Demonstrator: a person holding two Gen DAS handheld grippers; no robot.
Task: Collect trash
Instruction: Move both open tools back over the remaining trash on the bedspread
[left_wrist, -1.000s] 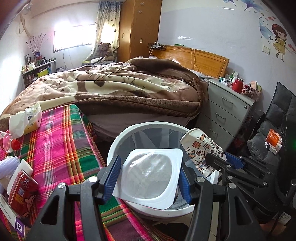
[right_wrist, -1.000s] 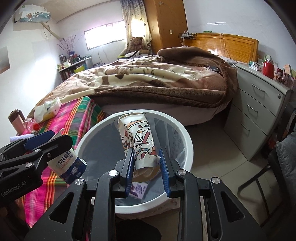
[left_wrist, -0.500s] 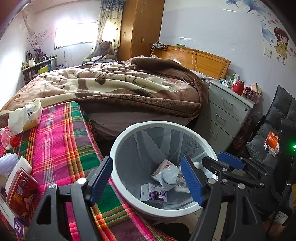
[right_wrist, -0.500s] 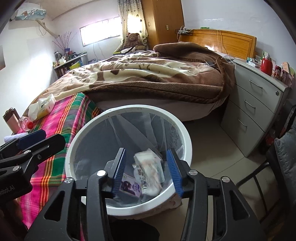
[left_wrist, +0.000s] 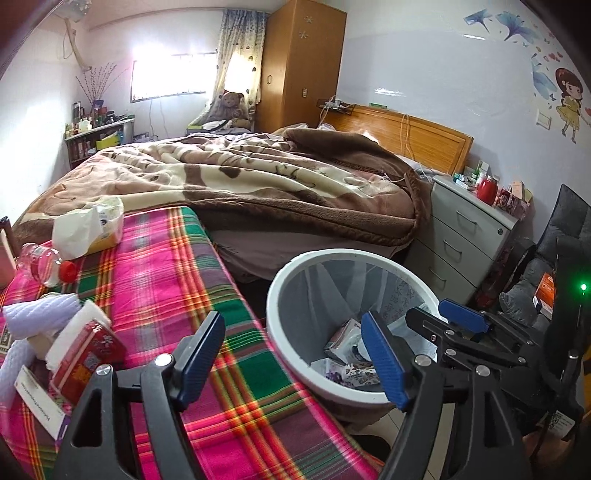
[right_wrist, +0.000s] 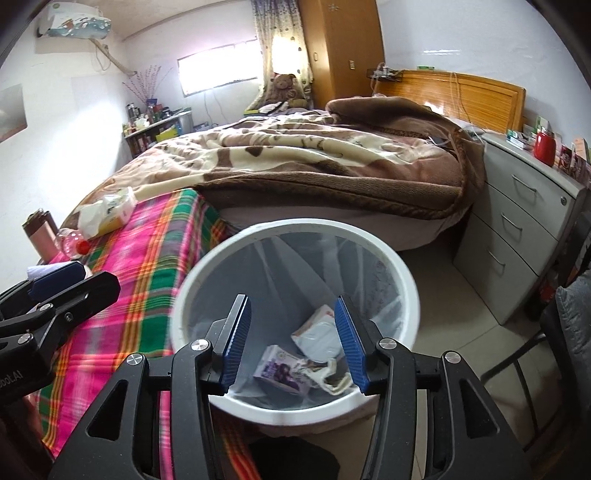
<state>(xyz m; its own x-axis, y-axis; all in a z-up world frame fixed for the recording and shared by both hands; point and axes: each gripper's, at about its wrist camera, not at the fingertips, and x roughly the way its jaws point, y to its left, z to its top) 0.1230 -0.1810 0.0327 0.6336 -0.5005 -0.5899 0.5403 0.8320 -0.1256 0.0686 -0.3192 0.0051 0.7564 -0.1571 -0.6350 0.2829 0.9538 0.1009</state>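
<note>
Left gripper (left_wrist: 293, 360): jaws parted, nothing between the blue pads, held above the near edge of the pink-and-green plaid tablecloth (left_wrist: 155, 280). Right gripper (right_wrist: 291, 341): jaws opening, empty, poised over the round white waste bin with grey liner (right_wrist: 406, 284), which stands on the floor just right of the table. Discarded trash, including a white packet (right_wrist: 319, 330) and a purple printed carton (right_wrist: 282, 373), lies at the bin's bottom.

Bin: white-rimmed trash bin (right_wrist: 384, 254) with translucent liner, upright on the floor beside the plaid-covered table.
Contents: purple printed packet (right_wrist: 282, 373), white plastic lid (right_wrist: 319, 334) and crumpled patterned paper cup (right_wrist: 334, 380) lying at the bottom.
</note>
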